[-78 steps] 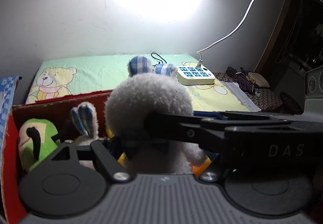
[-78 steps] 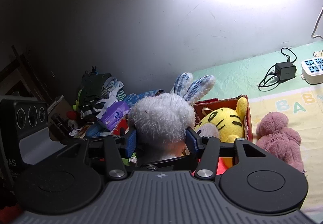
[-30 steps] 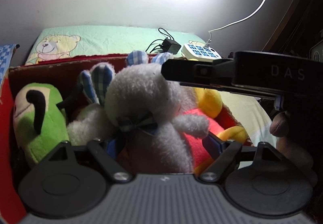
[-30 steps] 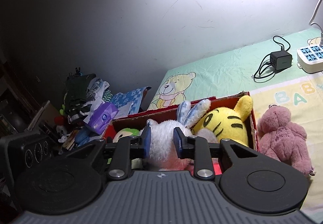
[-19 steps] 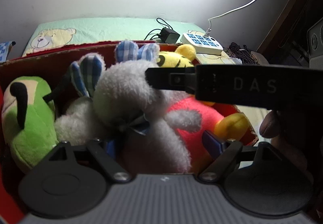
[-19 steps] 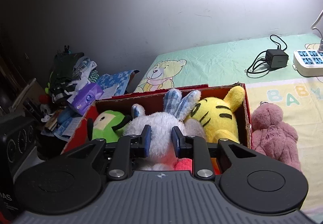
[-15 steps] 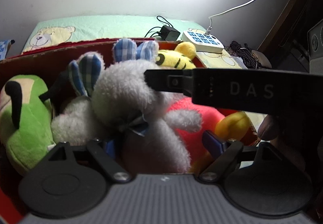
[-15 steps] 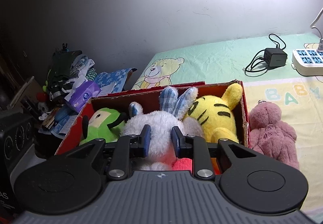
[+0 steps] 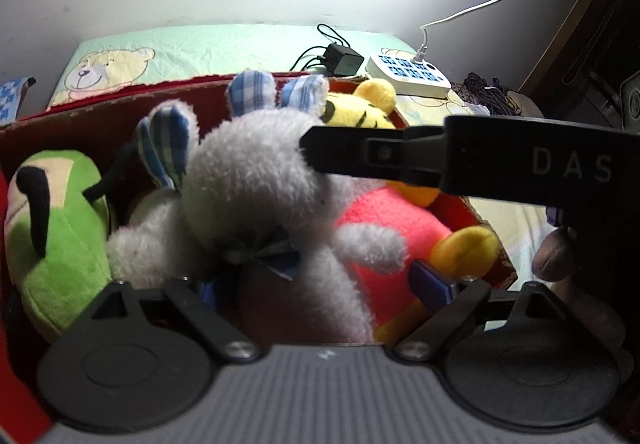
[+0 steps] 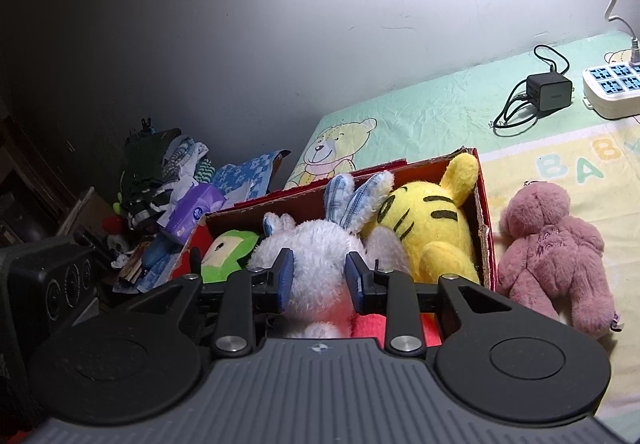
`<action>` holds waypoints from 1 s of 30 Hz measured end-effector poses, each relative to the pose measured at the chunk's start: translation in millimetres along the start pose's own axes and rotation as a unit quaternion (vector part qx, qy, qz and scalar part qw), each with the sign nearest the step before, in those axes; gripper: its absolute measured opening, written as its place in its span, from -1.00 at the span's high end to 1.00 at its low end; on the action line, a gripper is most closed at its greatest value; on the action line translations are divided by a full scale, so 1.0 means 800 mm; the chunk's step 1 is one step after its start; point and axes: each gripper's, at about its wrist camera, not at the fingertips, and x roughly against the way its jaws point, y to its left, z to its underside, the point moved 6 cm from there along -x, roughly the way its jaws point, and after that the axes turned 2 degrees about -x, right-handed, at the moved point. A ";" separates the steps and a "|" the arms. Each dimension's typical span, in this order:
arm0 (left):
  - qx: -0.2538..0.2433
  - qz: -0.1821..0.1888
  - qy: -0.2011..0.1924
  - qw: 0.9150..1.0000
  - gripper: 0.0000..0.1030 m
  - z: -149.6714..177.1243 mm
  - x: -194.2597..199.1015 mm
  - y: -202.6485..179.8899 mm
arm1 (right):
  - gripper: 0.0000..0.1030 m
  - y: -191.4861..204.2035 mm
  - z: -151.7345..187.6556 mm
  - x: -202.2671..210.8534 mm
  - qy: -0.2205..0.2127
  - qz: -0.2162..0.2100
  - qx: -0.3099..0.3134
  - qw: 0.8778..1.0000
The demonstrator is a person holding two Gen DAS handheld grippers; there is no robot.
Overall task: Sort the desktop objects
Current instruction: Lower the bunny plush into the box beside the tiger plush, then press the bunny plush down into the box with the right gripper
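My left gripper stands wide open low at the white rabbit plush, which sits in the red box. My right gripper reaches in level, pinching the rabbit's head; the pink bear lies outside.

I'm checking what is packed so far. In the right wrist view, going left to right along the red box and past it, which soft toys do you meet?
Green toy → white rabbit, pinched in the right gripper → yellow tiger → past the red box wall, the pink bear lying on the mat outside.
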 end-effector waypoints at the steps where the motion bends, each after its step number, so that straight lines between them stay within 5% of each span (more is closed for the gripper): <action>1: 0.000 -0.002 -0.001 1.000 -0.76 0.000 0.003 0.000 | 0.40 0.001 -0.001 0.002 -0.003 -0.002 0.000 1.000; 30: 0.017 -0.047 -0.013 0.999 -0.91 0.010 0.036 -0.004 | 0.39 0.006 0.015 0.034 -0.021 0.010 0.005 1.000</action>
